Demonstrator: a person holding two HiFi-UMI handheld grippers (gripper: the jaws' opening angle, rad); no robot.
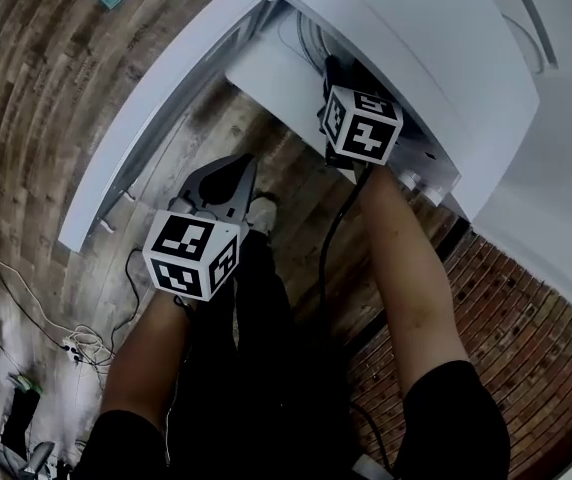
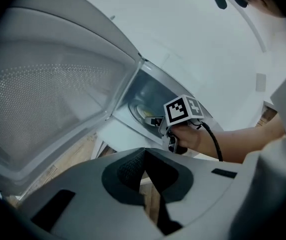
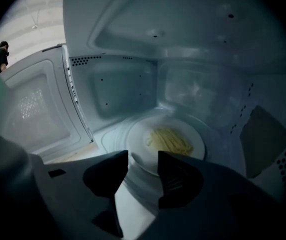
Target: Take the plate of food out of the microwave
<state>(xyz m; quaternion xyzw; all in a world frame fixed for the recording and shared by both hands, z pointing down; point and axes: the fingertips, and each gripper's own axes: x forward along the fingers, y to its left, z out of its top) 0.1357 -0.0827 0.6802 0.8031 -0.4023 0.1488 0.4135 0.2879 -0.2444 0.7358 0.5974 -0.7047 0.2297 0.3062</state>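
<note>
Inside the open white microwave sits the round white plate w/ pale yellow noodle-like food. The right gripper reaches in low, jaws apart, w/ the plate's near rim lined up at the gap, prob. to pinch that edge. The left gripper, jaws together on nothing, hangs near the swung-out white door, likely to keep the opening clear.

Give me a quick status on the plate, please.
Right gripper open at near rim of plate. Plate in microwave, not gripped. Left gripper shut, empty, outside. Door open, nothing blocking.
</note>
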